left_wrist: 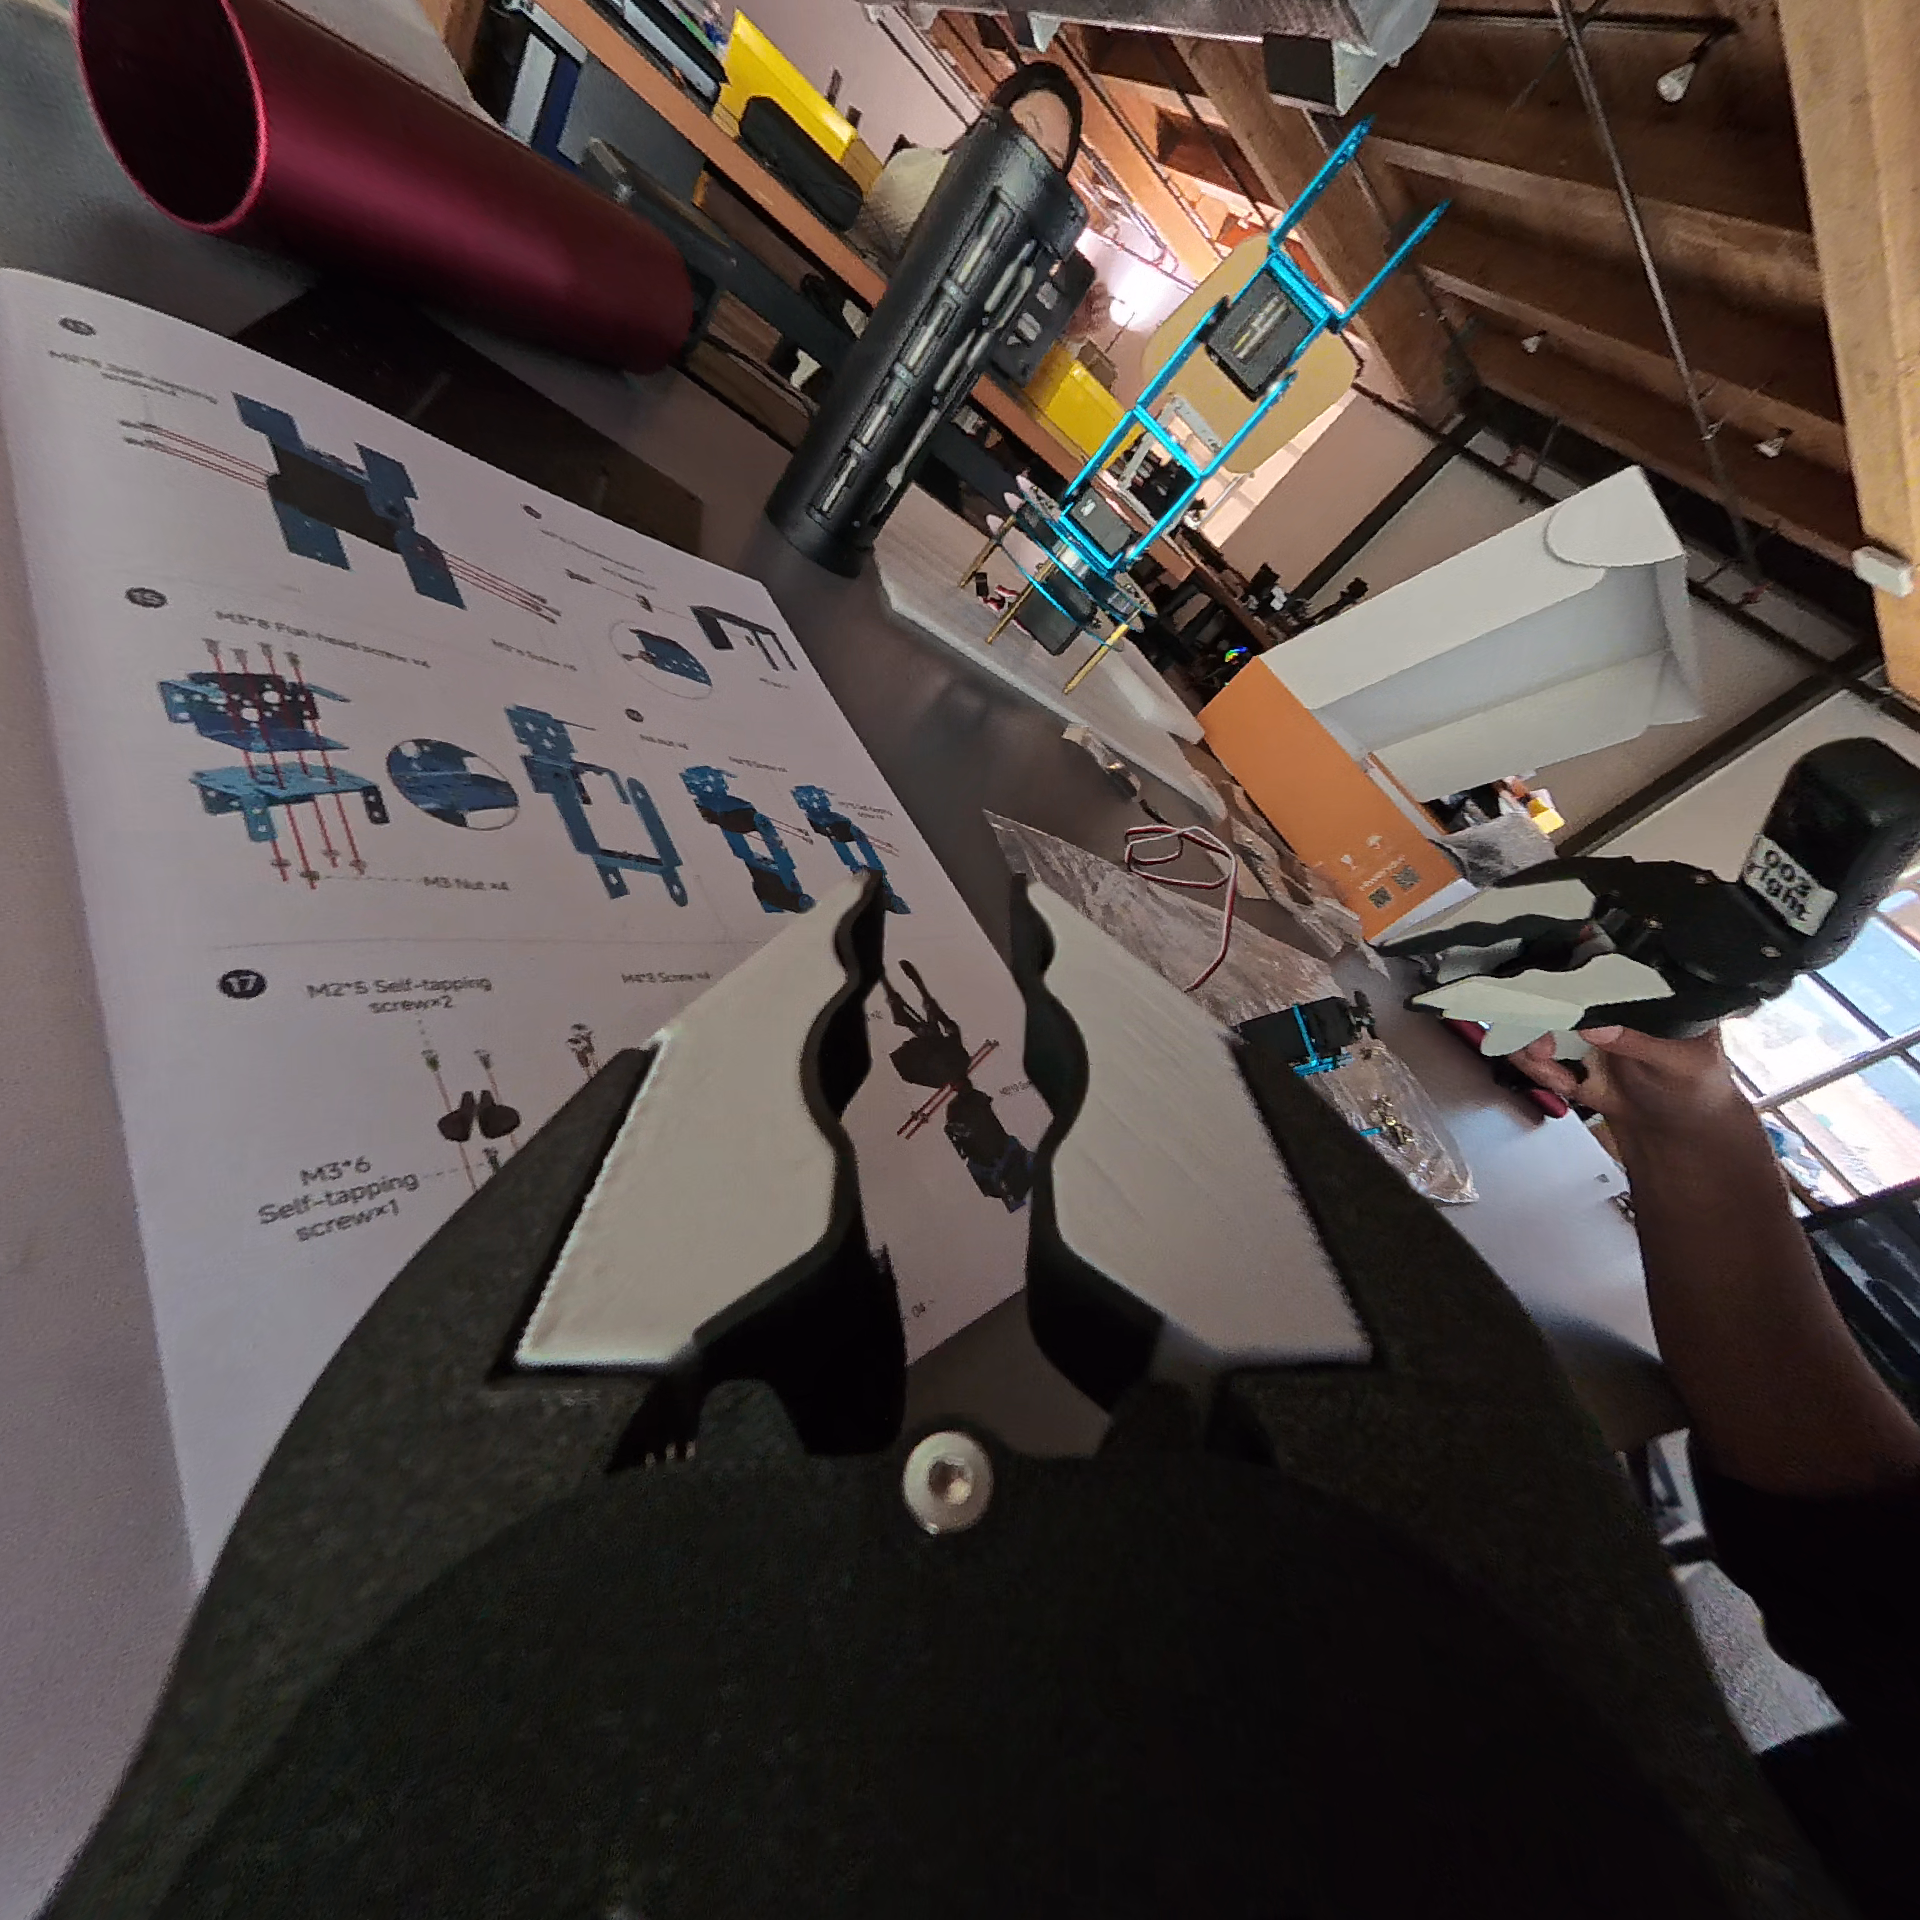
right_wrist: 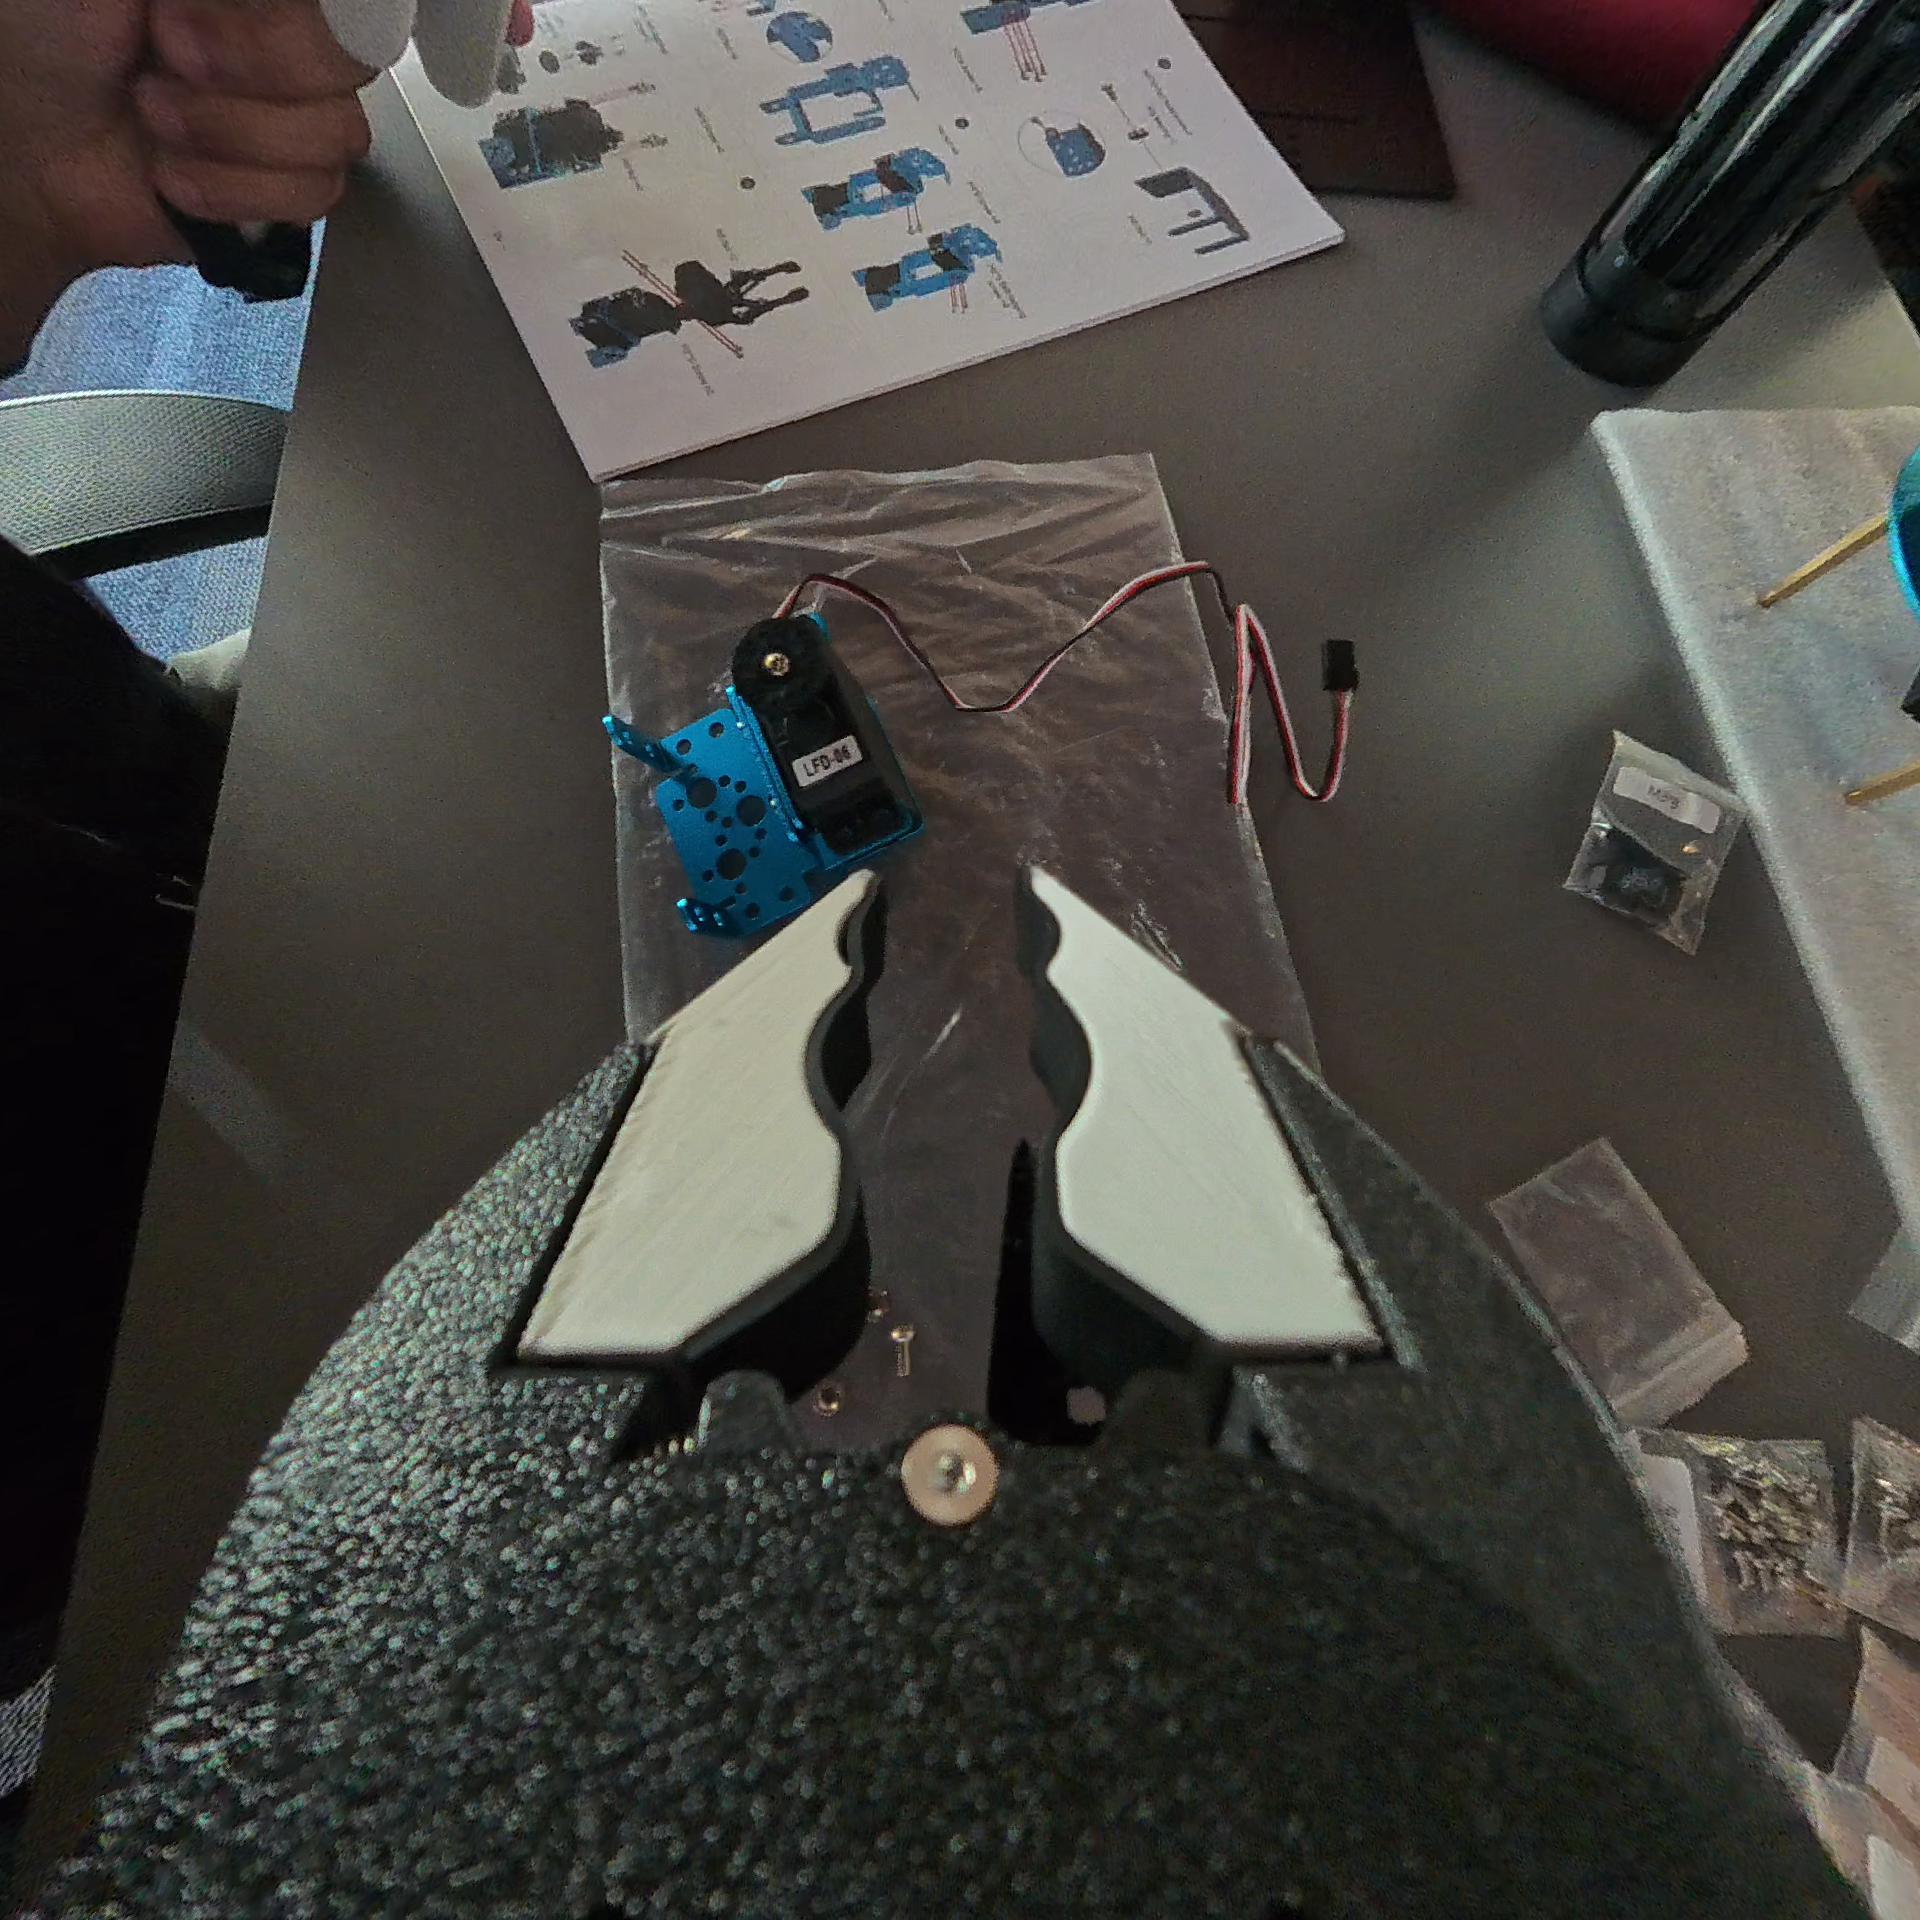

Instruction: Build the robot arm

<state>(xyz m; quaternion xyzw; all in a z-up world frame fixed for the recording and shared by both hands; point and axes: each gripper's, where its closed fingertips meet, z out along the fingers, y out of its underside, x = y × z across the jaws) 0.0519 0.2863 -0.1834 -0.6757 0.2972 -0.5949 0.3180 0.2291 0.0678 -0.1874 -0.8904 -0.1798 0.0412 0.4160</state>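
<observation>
The right hand-held gripper (right_wrist: 951,883) hangs empty, jaws narrowly parted, over the clear plastic bag (right_wrist: 935,582) just beside the blue-bracketed servo (right_wrist: 800,769) on the table (right_wrist: 416,727), while the left hand-held gripper (left_wrist: 945,894), equally narrow and empty, hovers over the instruction sheet (left_wrist: 416,779)

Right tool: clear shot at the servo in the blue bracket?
Probably yes. The right tool is open and empty, and the servo in its blue bracket lies on the plastic bag just beyond its left fingertip, nothing between. Its cable trails off right.
</observation>
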